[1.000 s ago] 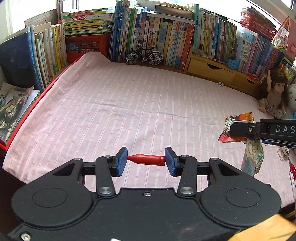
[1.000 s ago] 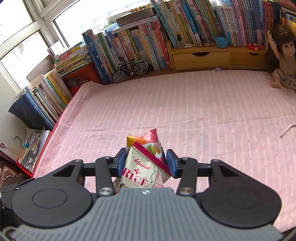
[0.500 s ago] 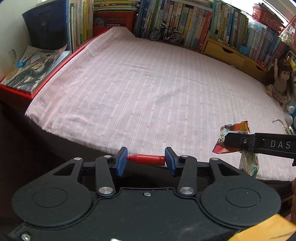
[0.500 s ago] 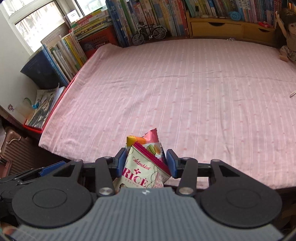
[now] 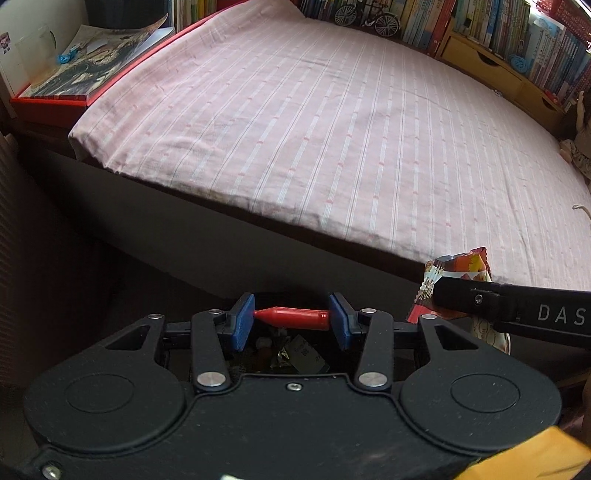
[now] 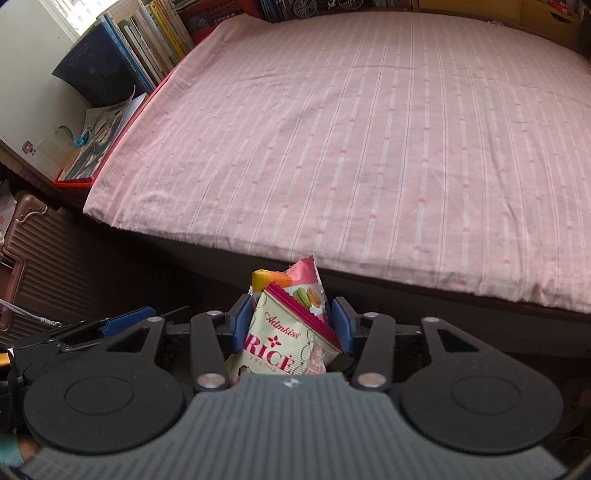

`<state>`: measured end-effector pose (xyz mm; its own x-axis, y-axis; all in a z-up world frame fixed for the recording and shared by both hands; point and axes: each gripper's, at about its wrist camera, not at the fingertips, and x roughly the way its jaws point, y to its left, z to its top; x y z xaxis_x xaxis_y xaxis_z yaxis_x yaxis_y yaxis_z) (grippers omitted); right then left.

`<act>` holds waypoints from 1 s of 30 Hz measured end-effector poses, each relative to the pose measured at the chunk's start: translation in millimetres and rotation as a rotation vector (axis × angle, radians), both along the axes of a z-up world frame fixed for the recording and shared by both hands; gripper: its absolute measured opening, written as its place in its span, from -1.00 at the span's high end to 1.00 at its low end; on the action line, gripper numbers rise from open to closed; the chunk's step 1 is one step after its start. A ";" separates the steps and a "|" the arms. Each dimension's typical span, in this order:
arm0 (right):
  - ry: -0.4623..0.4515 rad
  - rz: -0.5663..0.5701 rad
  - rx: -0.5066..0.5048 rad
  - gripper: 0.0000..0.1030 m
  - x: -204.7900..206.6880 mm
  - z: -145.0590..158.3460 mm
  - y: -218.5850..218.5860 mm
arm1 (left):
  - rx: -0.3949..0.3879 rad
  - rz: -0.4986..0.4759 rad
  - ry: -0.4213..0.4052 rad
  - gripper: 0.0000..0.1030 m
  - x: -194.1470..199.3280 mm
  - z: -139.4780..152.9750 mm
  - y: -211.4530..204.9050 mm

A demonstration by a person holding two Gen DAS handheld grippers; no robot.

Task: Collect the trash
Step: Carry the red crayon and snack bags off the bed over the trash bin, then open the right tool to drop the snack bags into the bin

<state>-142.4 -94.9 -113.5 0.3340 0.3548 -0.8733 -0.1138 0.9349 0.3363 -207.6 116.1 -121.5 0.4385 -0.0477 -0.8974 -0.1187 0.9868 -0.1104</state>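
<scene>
Trash off bed (image 5: 332,122) | left gripper (image 5: 291,321) pinched red cap (image 5: 293,318) | right gripper (image 6: 291,325) clamped snack wrappers (image 6: 286,332) | I judged only dropping left.

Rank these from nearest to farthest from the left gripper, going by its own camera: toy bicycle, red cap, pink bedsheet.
1. Red cap, pinched in the left gripper.
2. Pink bedsheet, ahead, across the middle.
3. Toy bicycle, far back, by the books.

pink-striped sheet (image 5: 332,129), red cap (image 5: 295,318), blue pads (image 5: 242,322) – pink/white wrapper (image 6: 291,332)
</scene>
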 end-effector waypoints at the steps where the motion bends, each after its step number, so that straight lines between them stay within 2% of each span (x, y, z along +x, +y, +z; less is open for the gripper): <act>1: 0.010 0.003 0.001 0.01 -1.0 -3.9 1.3 | 0.001 -0.001 0.007 0.19 -0.7 -2.8 -0.6; 9: 0.090 -0.006 0.016 0.00 -0.5 -29.6 3.5 | 0.010 0.006 0.065 0.19 -2.9 -26.1 -0.6; 30: 0.171 0.016 -0.007 -0.02 8.3 -68.7 21.8 | 0.025 0.046 0.196 0.18 -1.4 -75.4 5.0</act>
